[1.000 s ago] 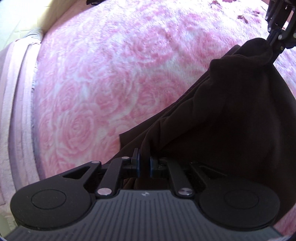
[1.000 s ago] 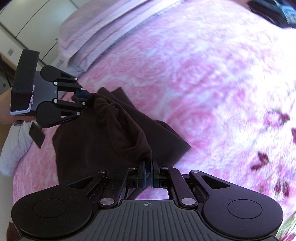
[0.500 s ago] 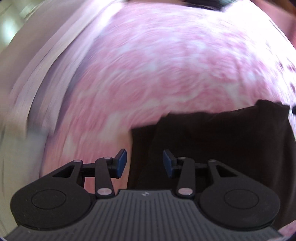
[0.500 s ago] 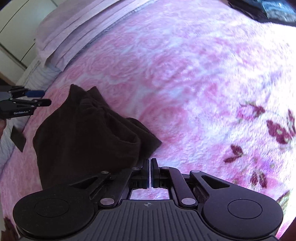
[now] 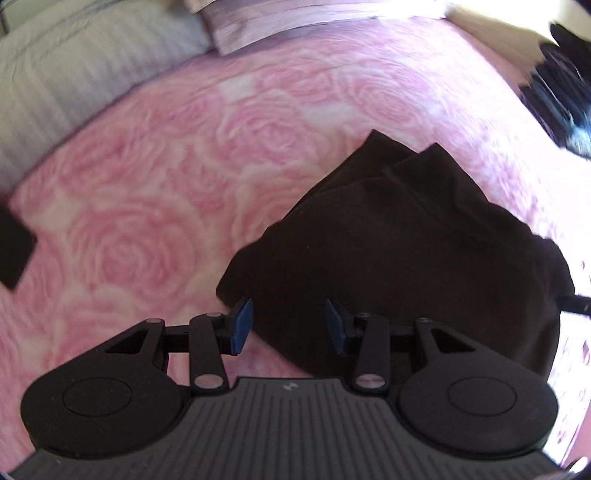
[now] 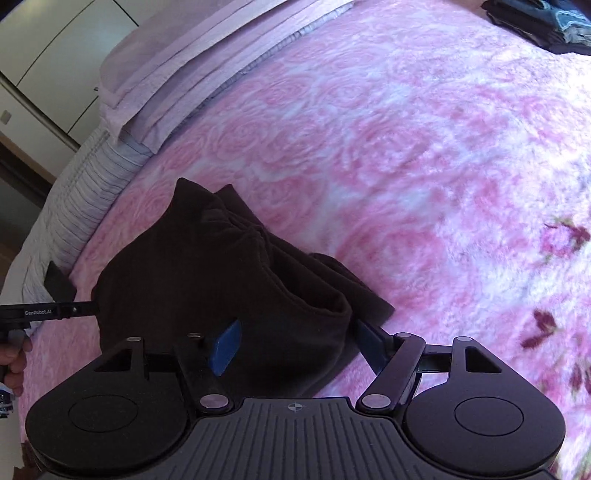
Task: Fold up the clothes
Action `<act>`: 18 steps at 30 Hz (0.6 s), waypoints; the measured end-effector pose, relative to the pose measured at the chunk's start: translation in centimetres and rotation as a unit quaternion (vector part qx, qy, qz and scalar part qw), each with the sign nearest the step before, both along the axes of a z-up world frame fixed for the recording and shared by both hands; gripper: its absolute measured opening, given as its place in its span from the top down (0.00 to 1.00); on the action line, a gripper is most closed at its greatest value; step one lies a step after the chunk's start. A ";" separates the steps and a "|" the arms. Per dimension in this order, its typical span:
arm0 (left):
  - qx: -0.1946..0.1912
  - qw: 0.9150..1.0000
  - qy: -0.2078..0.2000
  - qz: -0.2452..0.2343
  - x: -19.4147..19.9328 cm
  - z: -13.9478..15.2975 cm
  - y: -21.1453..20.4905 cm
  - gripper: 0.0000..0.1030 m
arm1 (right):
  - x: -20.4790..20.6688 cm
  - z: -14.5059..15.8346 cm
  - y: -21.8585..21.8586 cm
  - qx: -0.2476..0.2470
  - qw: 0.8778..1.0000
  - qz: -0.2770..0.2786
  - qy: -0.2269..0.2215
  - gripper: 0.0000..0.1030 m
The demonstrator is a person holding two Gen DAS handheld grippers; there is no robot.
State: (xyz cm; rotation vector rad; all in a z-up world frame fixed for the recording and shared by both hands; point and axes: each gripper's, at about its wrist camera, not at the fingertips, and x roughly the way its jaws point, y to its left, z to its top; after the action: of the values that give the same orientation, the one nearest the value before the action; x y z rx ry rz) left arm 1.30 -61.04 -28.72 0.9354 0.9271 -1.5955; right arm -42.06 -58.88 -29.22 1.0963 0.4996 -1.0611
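A dark brown garment (image 5: 406,251) lies folded in layers on the pink rose-patterned bedspread (image 5: 166,192). My left gripper (image 5: 288,325) is open just above the garment's near edge, nothing between its blue pads. In the right wrist view the same garment (image 6: 207,280) shows a rumpled upper fold. My right gripper (image 6: 295,345) is open too, its blue pads either side of the near fold and not clamped on it. The left gripper's tip (image 6: 55,310) pokes in at the garment's left side, held by a hand (image 6: 13,365).
Folded pink bedding (image 6: 192,70) and a striped grey sheet (image 6: 74,199) lie at the bed's far side. A pile of dark clothes (image 6: 546,26) sits at the far right corner. A small black flat object (image 5: 13,251) lies on the spread at the left.
Both grippers were shut on the garment's corners and holding it up; the left opened first, then the right. The garment now rests on the bed.
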 end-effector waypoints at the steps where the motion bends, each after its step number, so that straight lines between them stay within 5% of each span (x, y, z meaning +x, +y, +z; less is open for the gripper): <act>1: 0.004 1.000 0.002 0.004 0.1 -0.2 -0.1 0.63 | 0.1 -0.2 -0.3 0.001 1.000 -0.001 -0.007 0.38; 4: 0.013 1.000 0.002 0.006 0.0 -1.0 -0.5 0.63 | -0.8 -0.8 -1.0 0.023 0.999 -0.032 -0.020 0.92; 8: 0.019 1.000 -0.011 -0.009 -0.7 -2.1 -1.0 0.63 | -3.1 -0.5 -1.0 0.029 0.997 -0.069 -0.018 0.93; 16: 0.022 0.999 -0.038 -0.024 -0.2 -2.6 -1.7 0.64 | -2.8 -0.6 -1.2 0.035 0.997 -0.054 0.030 0.92; 18: 0.017 0.998 -0.061 -0.013 0.8 -2.1 -1.8 0.65 | -1.8 0.3 -0.4 0.029 0.997 -0.043 0.052 0.69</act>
State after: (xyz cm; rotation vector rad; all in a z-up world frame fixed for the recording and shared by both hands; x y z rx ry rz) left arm 2.13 -62.88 -30.78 1.0609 0.8627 -1.5306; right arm -43.86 -59.25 -28.93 1.1253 0.5747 -1.1897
